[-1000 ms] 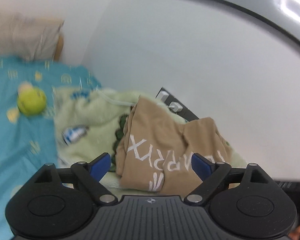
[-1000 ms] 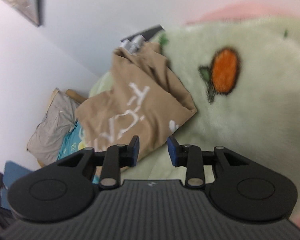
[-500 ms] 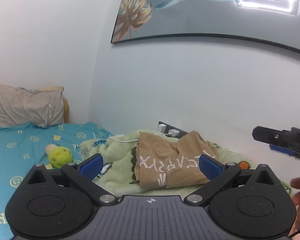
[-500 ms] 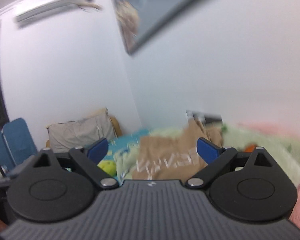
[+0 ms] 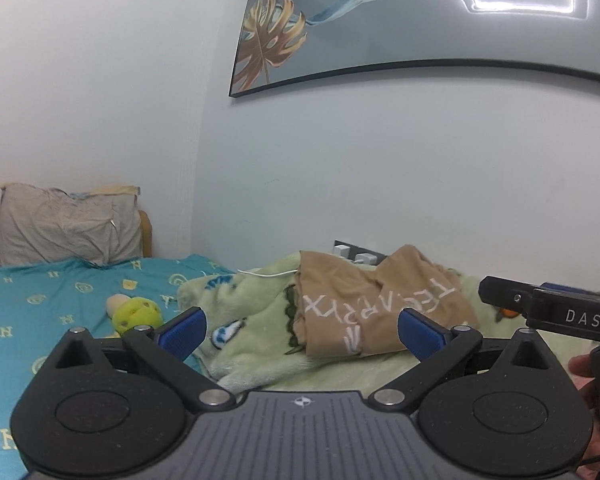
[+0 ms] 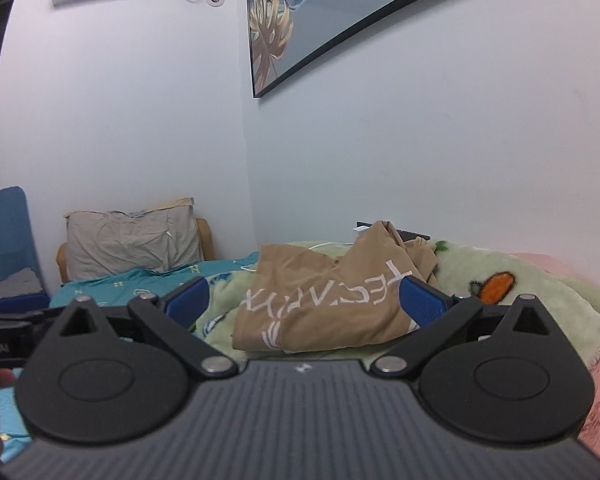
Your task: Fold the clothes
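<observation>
While both tongs gape wide and empty, left gripper (image 5: 301, 327) and right gripper (image 6: 305, 301) hover apart from folded tan T-shirt with white lettering (image 5: 374, 304), lying on pale green fleece blanket (image 5: 256, 332)

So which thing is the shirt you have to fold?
Find the bed along the wall, then the fluffy green blanket on it. The tan T-shirt lies on top, the only brown thing there, with big white letters.
</observation>
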`<state>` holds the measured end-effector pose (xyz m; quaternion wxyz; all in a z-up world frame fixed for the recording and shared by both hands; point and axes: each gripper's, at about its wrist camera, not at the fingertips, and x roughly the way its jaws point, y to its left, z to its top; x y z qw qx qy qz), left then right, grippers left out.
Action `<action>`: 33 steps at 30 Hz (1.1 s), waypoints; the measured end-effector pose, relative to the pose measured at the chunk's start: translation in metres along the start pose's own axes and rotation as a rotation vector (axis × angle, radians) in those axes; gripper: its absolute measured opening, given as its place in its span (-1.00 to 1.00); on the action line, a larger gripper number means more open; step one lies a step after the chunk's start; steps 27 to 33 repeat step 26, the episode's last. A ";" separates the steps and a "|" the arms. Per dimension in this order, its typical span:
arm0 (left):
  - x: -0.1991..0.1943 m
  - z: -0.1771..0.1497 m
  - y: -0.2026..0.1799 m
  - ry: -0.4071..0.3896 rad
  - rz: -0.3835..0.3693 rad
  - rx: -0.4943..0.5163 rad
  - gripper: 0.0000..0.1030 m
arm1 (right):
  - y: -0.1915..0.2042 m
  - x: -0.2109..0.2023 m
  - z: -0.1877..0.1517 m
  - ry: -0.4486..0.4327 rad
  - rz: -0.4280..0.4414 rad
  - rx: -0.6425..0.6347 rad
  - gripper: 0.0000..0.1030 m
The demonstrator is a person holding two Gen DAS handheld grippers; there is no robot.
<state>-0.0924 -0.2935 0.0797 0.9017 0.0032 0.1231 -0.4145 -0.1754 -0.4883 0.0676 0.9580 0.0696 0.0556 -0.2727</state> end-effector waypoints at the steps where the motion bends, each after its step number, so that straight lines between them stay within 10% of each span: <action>1: 0.000 -0.002 0.000 0.001 0.001 0.004 0.99 | 0.001 0.000 -0.001 -0.001 -0.006 -0.003 1.00; 33: -0.008 -0.004 -0.005 -0.008 0.038 0.027 0.99 | 0.017 -0.011 -0.009 0.000 -0.023 -0.026 1.00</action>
